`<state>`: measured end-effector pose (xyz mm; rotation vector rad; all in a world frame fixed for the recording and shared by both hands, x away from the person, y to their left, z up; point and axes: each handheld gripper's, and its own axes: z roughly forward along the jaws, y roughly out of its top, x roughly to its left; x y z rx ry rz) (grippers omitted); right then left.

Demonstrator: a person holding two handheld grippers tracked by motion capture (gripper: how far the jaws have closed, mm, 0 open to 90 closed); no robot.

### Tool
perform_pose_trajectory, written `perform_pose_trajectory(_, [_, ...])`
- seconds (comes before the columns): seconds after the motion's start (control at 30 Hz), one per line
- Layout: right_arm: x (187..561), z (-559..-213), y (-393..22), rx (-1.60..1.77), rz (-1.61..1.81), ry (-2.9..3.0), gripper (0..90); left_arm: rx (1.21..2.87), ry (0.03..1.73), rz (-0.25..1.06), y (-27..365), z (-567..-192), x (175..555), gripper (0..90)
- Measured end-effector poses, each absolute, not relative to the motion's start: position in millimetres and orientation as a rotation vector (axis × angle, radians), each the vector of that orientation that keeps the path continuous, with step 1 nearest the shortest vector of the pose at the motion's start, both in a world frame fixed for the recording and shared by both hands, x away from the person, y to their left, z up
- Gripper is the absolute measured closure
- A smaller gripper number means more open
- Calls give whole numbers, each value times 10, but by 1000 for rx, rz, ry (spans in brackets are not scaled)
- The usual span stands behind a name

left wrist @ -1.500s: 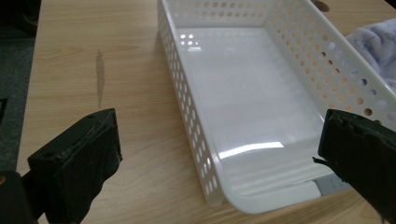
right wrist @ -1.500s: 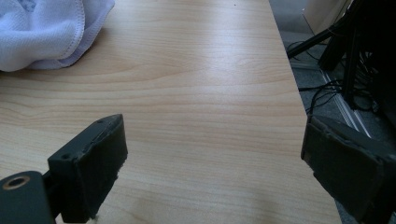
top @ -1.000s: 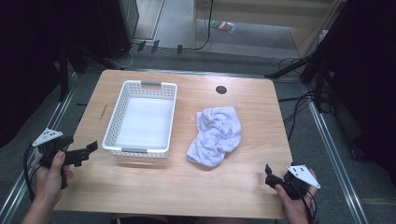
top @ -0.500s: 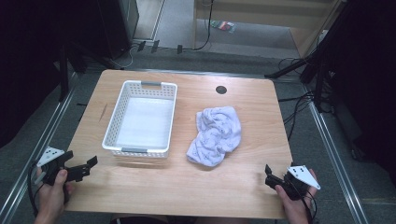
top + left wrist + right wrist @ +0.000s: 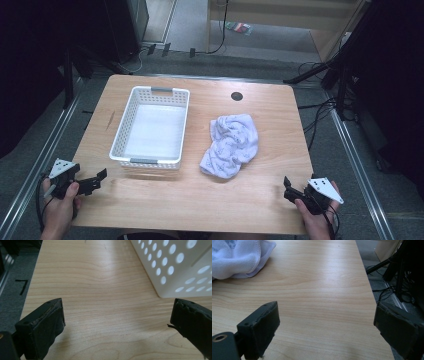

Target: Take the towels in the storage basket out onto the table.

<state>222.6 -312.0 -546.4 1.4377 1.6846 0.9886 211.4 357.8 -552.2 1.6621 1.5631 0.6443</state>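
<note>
A white perforated basket (image 5: 121, 131) stands empty on the left half of the wooden table (image 5: 165, 200). A crumpled white cloth (image 5: 230, 145) lies to its right. My left gripper (image 5: 98, 180) is held open over the near left corner, just short of the basket. In the left gripper view its jaws (image 5: 117, 307) stand wide apart over bare wood, with the basket's corner (image 5: 175, 267) ahead to the right. My right gripper (image 5: 288, 188) is open at the near right corner. In the right gripper view (image 5: 325, 308) the cloth's edge (image 5: 242, 257) lies ahead to the left.
A dark round hole (image 5: 236, 96) sits in the table's far side. Cables and black stands (image 5: 345, 85) crowd the floor to the right. Metal rails (image 5: 40, 165) run along both sides of the table.
My left gripper has drawn back toward the near edge of the table, away from the basket's front. The right gripper, cloth and basket have stayed put.
</note>
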Motion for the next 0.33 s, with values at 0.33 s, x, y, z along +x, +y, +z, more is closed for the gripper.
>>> perform_pose_trajectory(0.33, [2237,-5465,-3121,1448,983,1684,64,1679,1595,664,3551,-5539,2143,4])
